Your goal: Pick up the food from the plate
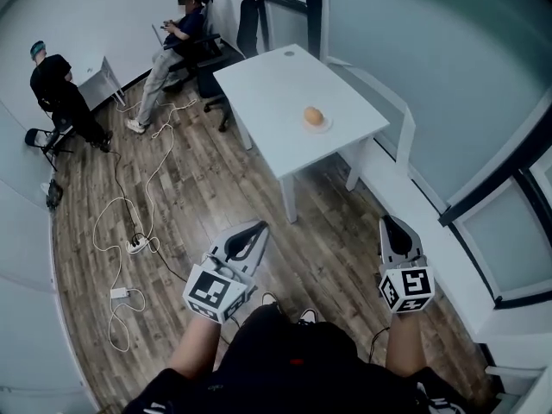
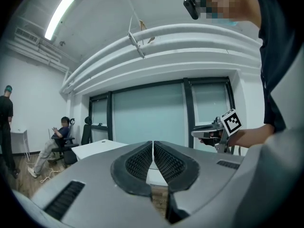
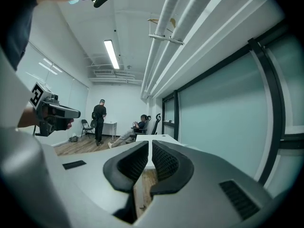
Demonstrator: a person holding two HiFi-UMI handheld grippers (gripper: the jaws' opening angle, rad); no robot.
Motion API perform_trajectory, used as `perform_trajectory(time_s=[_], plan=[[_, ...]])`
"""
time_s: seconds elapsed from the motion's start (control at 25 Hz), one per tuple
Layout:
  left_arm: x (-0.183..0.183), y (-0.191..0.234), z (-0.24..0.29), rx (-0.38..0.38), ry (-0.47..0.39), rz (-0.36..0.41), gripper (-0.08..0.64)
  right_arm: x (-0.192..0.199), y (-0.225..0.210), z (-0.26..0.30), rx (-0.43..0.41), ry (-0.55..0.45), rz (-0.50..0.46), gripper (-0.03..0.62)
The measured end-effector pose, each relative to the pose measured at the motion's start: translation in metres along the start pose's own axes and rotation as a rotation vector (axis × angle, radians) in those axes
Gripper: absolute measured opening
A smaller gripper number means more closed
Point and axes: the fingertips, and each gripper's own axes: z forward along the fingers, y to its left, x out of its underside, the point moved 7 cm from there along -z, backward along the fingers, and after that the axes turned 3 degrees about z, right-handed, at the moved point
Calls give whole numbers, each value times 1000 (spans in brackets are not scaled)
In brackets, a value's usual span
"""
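In the head view the food [image 1: 313, 116], a small rounded orange-brown lump, sits on a pale plate [image 1: 325, 128] close to the near right edge of the white table [image 1: 267, 80]. It lies ahead of the person and well apart from both tools, across a stretch of wooden floor [image 1: 181, 197]. The left gripper [image 1: 256, 228] and the right gripper [image 1: 392, 222] are held low in front of the person's body, and the food lies forward between the lines of the two. The left gripper tilts toward it, while the right points more straight ahead, toward the window side. Neither looks clearly nearer, and the lump shows no marked long axis, so the approach angle should matter little. In the left gripper view the left gripper [image 2: 152, 148] has its ribbed pads pressed together with nothing between them. The table [image 2: 99, 147] shows ahead and to the left, the right gripper [image 2: 205, 133] appears off to the side, and the food cannot be made out. In the right gripper view the right gripper [image 3: 150, 148] is likewise closed and empty. The table [image 3: 160, 138] shows just above the jaw tips, so the food probably lies roughly straight ahead, though it is not visible here. Both claws would need to open before any grasp.
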Motion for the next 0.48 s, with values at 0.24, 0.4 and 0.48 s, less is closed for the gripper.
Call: perform_trajectory(time_s=[0.24,0.4,0.48], plan=[[7,17,37,13,-6,-12,29,9,-19,27,10,12,3,38],[9,46,70,5,-18,-26,29,3,-33,62,23,19,-11,38],[10,65,85,5,-19,-21,30,-1,-37,86,25,25,-17,38]])
